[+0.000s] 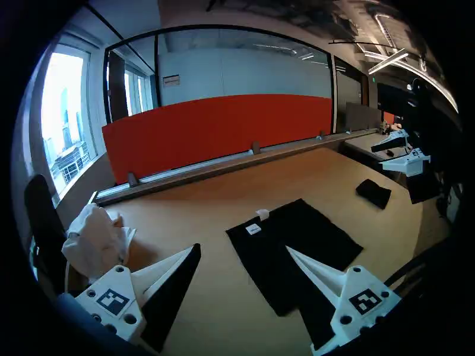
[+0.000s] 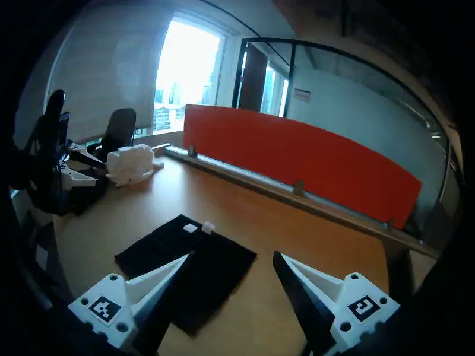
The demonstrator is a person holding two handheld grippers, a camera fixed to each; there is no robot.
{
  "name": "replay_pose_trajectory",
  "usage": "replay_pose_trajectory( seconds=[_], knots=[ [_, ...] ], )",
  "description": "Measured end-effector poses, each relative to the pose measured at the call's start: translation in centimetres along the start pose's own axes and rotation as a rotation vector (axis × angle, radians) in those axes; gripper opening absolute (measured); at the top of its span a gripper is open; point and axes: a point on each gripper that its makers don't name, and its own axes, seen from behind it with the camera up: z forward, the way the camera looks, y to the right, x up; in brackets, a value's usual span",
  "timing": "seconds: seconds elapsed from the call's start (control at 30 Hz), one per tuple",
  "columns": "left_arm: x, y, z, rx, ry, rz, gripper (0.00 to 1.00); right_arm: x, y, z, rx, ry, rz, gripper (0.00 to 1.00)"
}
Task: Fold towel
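Left gripper view: black towel [image 1: 297, 243] lies flat under left gripper [image 1: 242, 247].

I see a black towel [image 1: 297, 249] on a tan table [image 1: 225, 196], a red divider [image 1: 219, 130], a white cloth [image 1: 95, 240]; my left gripper [image 1: 242, 247] and right gripper [image 2: 233, 254] are white with black-and-white markers.

left hand-held gripper [image 1: 242, 247] fingers spread | black towel [image 1: 309, 231] lying on desk [image 1: 208, 202]
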Motion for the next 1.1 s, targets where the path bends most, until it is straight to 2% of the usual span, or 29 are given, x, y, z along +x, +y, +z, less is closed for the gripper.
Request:
replay_pose_trajectory(
  seconds=[0.4, 1.1],
  knots=[
    [-4.7, 2.4, 1.9, -0.046, -0.061, 0.021, 0.95, -4.3, -1.9, 1.3, 0.041, -0.055, -0.002, 1.0],
    [-12.2, 5.4, 4.9, -0.13, -0.186, 0.057, 0.95, -12.4, -5.2, 3.9, 0.086, -0.179, 0.003, 1.0]
  ],
)
